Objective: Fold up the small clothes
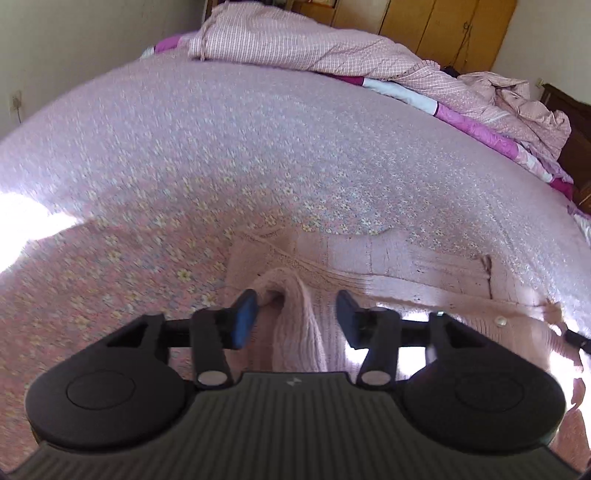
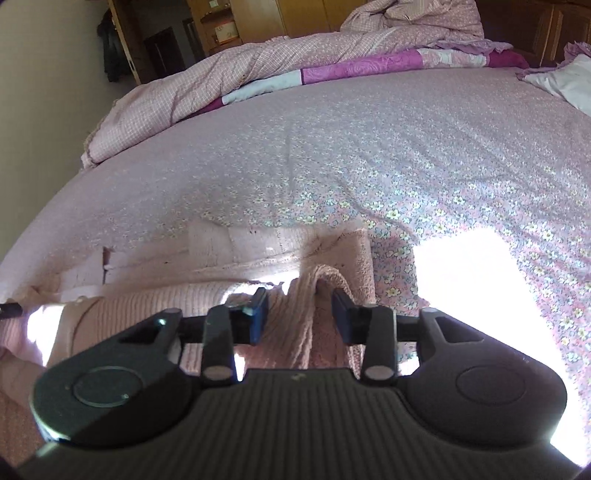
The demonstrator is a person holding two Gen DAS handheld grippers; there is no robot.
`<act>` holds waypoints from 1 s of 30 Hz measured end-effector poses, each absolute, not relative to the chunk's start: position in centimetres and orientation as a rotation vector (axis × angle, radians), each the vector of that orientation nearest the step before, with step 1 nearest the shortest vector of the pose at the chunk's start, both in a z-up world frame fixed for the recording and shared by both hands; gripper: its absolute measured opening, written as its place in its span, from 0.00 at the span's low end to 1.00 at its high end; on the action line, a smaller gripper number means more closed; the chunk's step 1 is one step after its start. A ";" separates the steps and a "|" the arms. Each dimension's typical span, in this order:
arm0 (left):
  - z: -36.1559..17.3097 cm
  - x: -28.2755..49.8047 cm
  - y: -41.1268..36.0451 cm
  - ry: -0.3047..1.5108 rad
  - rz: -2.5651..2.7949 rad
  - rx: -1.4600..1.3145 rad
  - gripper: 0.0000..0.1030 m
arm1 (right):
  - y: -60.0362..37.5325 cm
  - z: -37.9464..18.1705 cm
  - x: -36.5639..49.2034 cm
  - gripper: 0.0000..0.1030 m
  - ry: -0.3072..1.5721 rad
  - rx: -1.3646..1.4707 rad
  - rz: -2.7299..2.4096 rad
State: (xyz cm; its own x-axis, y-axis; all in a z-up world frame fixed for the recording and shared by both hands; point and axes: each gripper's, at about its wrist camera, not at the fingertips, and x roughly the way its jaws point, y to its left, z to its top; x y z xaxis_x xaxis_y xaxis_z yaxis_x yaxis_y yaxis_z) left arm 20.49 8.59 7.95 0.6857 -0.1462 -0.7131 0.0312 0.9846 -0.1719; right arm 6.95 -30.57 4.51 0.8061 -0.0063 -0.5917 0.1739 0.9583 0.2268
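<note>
A small pink knit cardigan lies on the flowered bed sheet, partly folded, with a pearl button near its right end. My left gripper is open, its blue-padded jaws apart on either side of a raised fold of the knit. In the right wrist view the same cardigan lies ahead and to the left. My right gripper is open too, with a bunched ridge of knit standing between its jaws. The other gripper's tip shows at the frame edge.
A pink checked quilt and a purple patchwork blanket are heaped along the far side of the bed. Wooden wardrobes stand behind. A white pillow lies at the far right. Bright sun patches fall on the sheet.
</note>
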 end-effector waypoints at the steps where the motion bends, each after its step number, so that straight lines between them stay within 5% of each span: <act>1: 8.4 20.0 8.4 0.803 -0.097 -0.127 0.60 | -30.3 5.0 6.6 0.50 0.617 0.251 -0.093; 8: 10.3 16.5 5.2 0.782 -0.180 -0.010 0.72 | -26.3 7.3 4.3 0.51 0.588 0.000 0.016; 11: 9.5 15.6 3.4 0.800 -0.215 0.066 0.78 | -24.5 7.0 3.6 0.69 0.577 -0.095 0.063; 20: 5.4 15.0 -0.3 0.887 -0.326 0.256 0.78 | -21.3 4.1 5.1 0.68 0.670 -0.262 0.145; 30: 3.9 16.9 -2.6 0.740 -0.206 0.382 0.77 | -20.8 3.0 7.7 0.67 0.608 -0.250 0.098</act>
